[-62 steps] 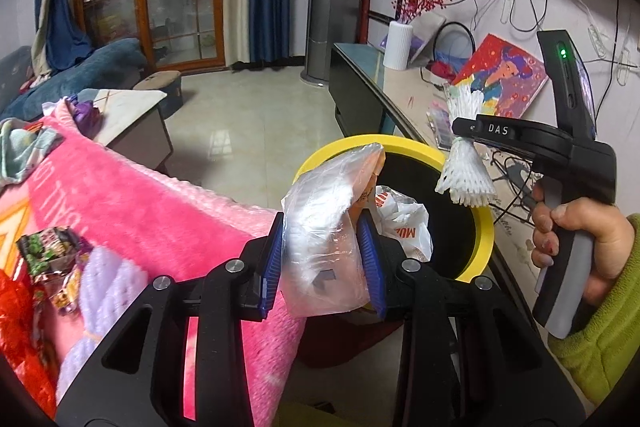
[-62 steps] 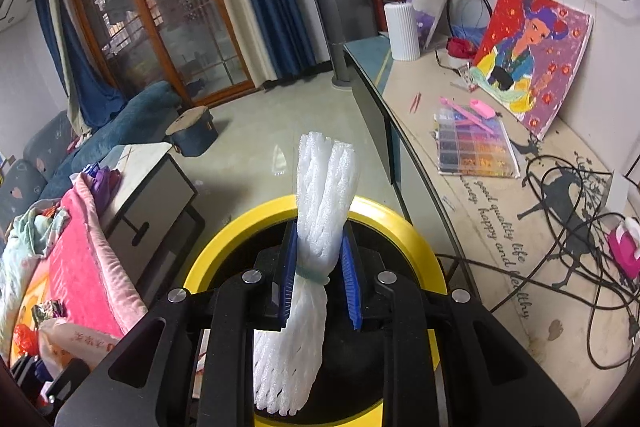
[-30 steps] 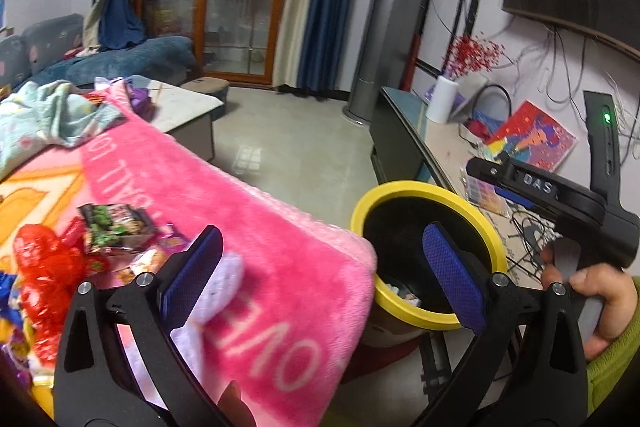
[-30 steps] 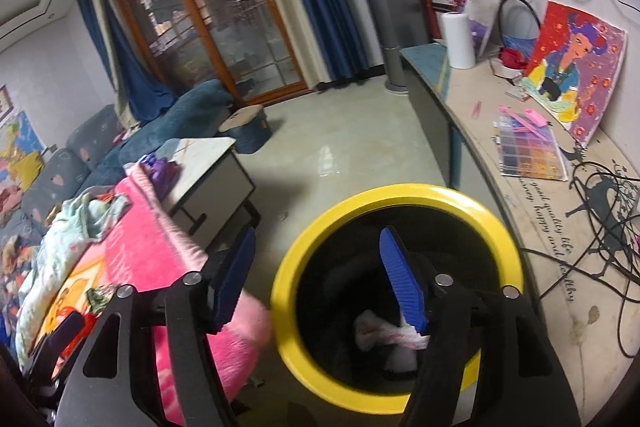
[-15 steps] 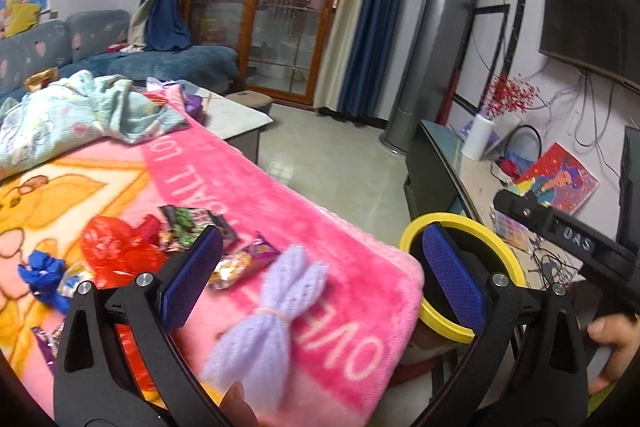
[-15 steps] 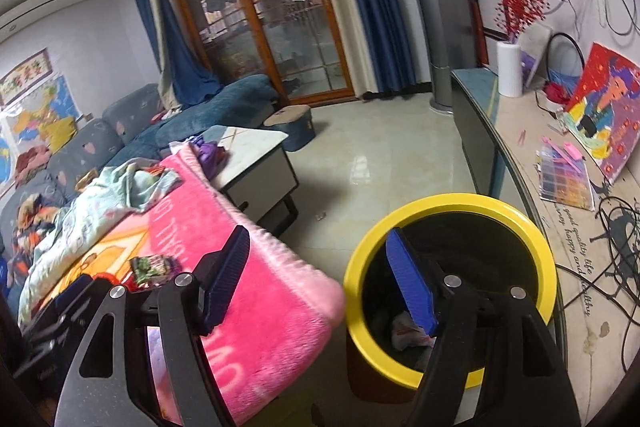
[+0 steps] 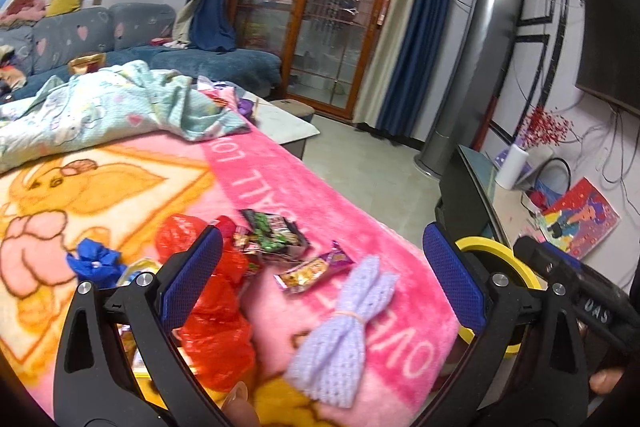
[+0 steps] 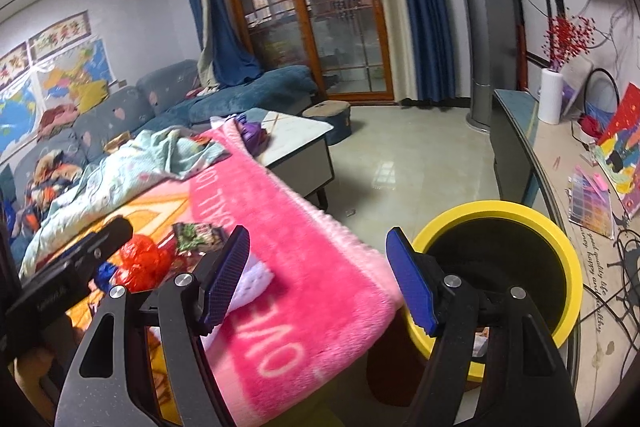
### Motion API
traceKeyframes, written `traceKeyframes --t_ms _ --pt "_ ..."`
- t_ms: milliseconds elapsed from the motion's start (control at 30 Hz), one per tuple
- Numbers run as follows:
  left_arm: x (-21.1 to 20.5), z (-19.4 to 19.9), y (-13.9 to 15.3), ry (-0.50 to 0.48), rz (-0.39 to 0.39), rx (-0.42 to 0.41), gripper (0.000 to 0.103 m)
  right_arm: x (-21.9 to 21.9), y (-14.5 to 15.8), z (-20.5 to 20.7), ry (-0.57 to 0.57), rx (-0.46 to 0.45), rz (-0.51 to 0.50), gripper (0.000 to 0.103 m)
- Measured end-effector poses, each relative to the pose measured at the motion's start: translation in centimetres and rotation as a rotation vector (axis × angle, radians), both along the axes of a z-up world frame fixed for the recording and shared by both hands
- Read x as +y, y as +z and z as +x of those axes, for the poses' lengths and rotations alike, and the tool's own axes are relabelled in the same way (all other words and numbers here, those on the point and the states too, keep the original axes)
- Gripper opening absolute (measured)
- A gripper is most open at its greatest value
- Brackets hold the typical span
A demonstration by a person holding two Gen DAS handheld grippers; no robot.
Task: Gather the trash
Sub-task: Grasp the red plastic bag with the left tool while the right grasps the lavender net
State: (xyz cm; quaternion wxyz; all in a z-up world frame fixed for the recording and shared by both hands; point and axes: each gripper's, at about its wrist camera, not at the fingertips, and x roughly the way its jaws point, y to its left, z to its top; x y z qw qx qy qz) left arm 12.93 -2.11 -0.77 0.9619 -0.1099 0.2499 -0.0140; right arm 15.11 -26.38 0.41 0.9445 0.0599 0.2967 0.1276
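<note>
The jaws of the left gripper [image 7: 322,279] and right gripper [image 8: 316,277] are spread wide, nothing held. Trash, including a purple foam net [image 7: 344,331] and red bag [image 7: 216,327], is scattered on the pink blanket [image 7: 304,187], beside the yellow-rimmed bin [image 8: 568,267].

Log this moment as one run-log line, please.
phase: between pickups | left gripper: open, empty | right gripper: open, empty | trash on pink blanket: purple foam net, red bag, snack wrappers | yellow bin: beside blanket edge
</note>
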Motion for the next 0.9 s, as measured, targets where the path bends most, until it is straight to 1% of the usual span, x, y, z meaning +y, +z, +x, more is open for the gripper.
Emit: traceKeyframes --t_ms 167,467,667,767,833,900 --pt "1.9 -0.3 -0.1 0.053 -0.008 0.005 0.092 2.3 -0.5 -0.5 0.057 0.013 -0.024 0.068" --pt "5.7 -0.9 -0.7 0.138 -0.043 0.028 0.092 6.7 -2.1 -1.2 0.163 0.070 -0.060 0.068" --pt "7.7 -1.3 -1.4 0.159 -0.062 0.056 0.092 8.5 -3.7 -1.0 0.199 0.116 -0.074 0.068" --pt "8.2 -1.3 -1.9 0.155 -0.063 0.073 0.092 9.5 -4.9 -0.5 0.213 0.157 -0.083 0.068" --pt "8.4 -1.3 -2.2 0.141 -0.066 0.085 0.090 10.1 -5.7 -0.2 0.214 0.179 -0.086 0.068" --pt "8.4 -1.3 -2.6 0.124 -0.069 0.100 0.082 10.5 -6.3 0.2 0.216 0.200 -0.085 0.068"
